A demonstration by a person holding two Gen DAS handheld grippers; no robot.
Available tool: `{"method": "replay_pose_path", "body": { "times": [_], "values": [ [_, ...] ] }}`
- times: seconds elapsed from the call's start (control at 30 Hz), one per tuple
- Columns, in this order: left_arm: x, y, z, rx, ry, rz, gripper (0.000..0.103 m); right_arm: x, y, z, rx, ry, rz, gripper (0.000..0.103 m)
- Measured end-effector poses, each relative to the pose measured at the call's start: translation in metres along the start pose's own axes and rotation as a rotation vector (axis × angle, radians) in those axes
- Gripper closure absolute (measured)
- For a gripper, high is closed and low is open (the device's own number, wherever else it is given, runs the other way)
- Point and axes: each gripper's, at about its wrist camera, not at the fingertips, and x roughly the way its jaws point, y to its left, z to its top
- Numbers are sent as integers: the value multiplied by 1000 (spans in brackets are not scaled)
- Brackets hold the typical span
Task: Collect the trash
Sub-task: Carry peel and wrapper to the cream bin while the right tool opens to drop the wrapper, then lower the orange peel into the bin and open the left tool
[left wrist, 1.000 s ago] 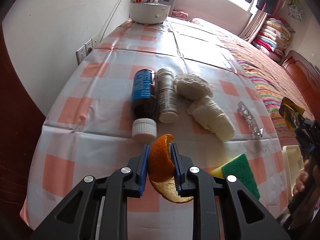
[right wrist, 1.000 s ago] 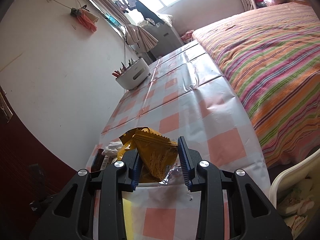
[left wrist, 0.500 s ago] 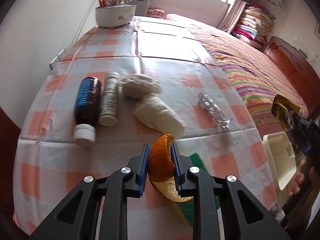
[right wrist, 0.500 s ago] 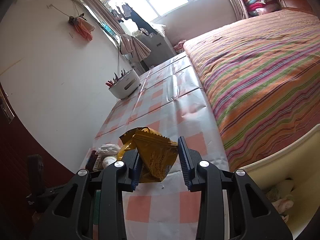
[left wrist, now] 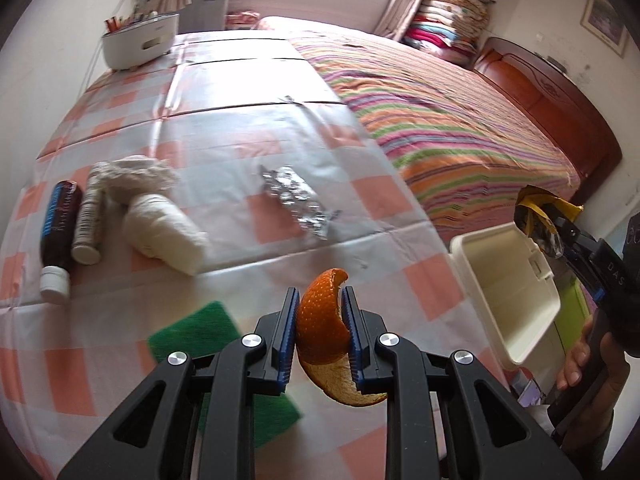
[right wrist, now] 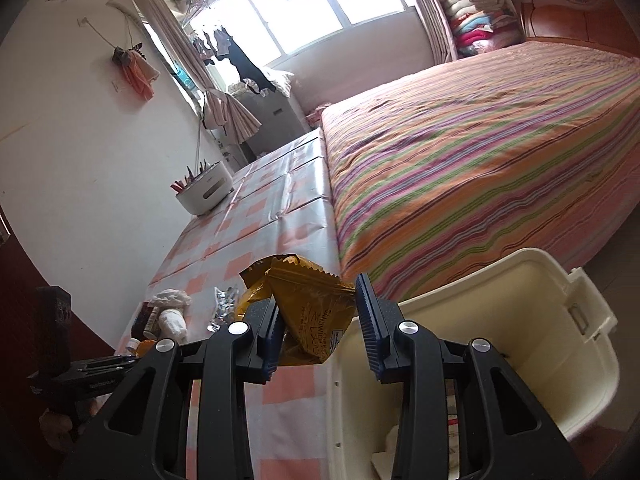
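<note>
In the left wrist view my left gripper (left wrist: 321, 300) is shut on a curled orange peel (left wrist: 320, 328), held above the checked tablecloth (left wrist: 224, 128) near its right edge. My right gripper (right wrist: 320, 308) is shut on a crumpled yellow snack wrapper (right wrist: 308, 312), over the near-left rim of the cream trash bin (right wrist: 480, 276). From the left wrist that gripper (left wrist: 548, 224) and its wrapper (left wrist: 534, 210) hang just past the bin (left wrist: 508, 280). A foil wrapper (left wrist: 296, 200) and two white tissue wads (left wrist: 160, 228) lie on the table.
Two bottles (left wrist: 60, 216) lie at the table's left, a green sponge (left wrist: 200, 332) under my left gripper, a white pot (left wrist: 140, 44) at the far end. A striped bed (left wrist: 460, 120) runs along the table's right side. The bin holds some paper (right wrist: 384, 456).
Both grippers have moved right across the table toward the bin, still holding the peel and the wrapper. The bin now fills much more of the right wrist view.
</note>
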Motion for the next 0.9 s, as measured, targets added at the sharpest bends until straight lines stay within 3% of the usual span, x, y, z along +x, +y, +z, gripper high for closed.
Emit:
{"method": "replay_pose_path", "body": {
  "times": [0.27,0.37,0.5,0.9],
  "values": [
    [5,-62,-4,84,3,-112,81,-18,-24,-5,-58,-31,-174,68],
    [12,-83,-6,116,20,-145,81,-21,-30,-8,-39,-32,-180,67],
    [22,-109,-9,163,44,-165,81,-29,-35,-7,9,-47,-181,47],
    [42,-158,-9,251,85,-208,81,-54,-52,0,112,-146,-168,38]
  ]
}}
